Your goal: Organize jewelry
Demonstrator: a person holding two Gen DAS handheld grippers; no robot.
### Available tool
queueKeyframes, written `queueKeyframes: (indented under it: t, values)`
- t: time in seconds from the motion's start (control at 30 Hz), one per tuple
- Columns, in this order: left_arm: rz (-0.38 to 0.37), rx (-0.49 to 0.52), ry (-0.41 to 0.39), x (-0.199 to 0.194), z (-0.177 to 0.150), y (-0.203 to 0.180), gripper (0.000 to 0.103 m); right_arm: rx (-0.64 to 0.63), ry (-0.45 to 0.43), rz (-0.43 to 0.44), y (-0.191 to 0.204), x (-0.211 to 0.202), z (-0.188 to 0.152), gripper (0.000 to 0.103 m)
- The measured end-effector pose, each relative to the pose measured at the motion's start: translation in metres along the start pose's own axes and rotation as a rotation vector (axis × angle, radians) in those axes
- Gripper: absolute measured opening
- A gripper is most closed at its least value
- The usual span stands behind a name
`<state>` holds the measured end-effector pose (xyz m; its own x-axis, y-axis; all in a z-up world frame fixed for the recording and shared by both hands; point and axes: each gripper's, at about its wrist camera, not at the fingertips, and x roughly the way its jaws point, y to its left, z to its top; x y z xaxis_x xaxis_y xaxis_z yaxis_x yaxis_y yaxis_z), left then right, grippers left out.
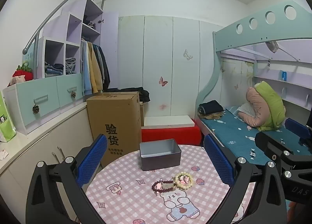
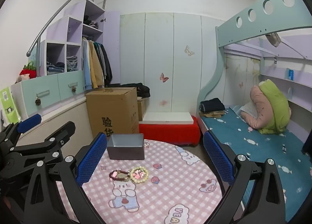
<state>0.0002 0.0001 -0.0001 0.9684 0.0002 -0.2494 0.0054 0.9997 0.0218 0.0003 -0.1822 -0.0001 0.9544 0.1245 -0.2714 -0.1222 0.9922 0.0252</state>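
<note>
A grey open tin box [image 1: 159, 153] [image 2: 125, 147] stands empty at the far side of the round table with the pink checked cloth [image 1: 124, 200] [image 2: 175, 189]. In front of it lie a dark red bead bracelet [image 1: 156, 186] [image 2: 112, 174] and a cream bead bracelet [image 1: 183, 179] [image 2: 139, 174], side by side and touching. My left gripper [image 1: 156, 163] is open and empty, above the table with the jewelry between its fingers in view. My right gripper [image 2: 156, 161] is open and empty, to the right of the jewelry. The left gripper shows at the left of the right wrist view [image 2: 39, 138].
A tall cardboard box [image 1: 115, 122] stands behind the table on the left. A red bench [image 1: 171, 134] with a white board lies behind. A bunk bed [image 1: 243, 132] runs along the right. Cabinets [image 1: 39, 101] line the left wall.
</note>
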Motion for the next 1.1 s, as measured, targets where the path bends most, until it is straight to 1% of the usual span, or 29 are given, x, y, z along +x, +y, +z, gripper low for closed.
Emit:
queueKeyframes:
  t: [0.43,0.47,1.1]
  values:
    - [-0.005,-0.001,0.002,0.0,-0.004,0.001,0.096,0.005,0.008,0.001,-0.001,-0.003,0.003,0.096]
    - [-0.004,-0.001,0.004,0.001,-0.004,0.001,0.096,0.006,0.009,0.002,0.0,0.002,-0.004,0.096]
    - [-0.006,0.0,0.016,0.005,-0.006,0.0,0.096,0.012,0.019,0.005,-0.001,0.011,-0.007,0.096]
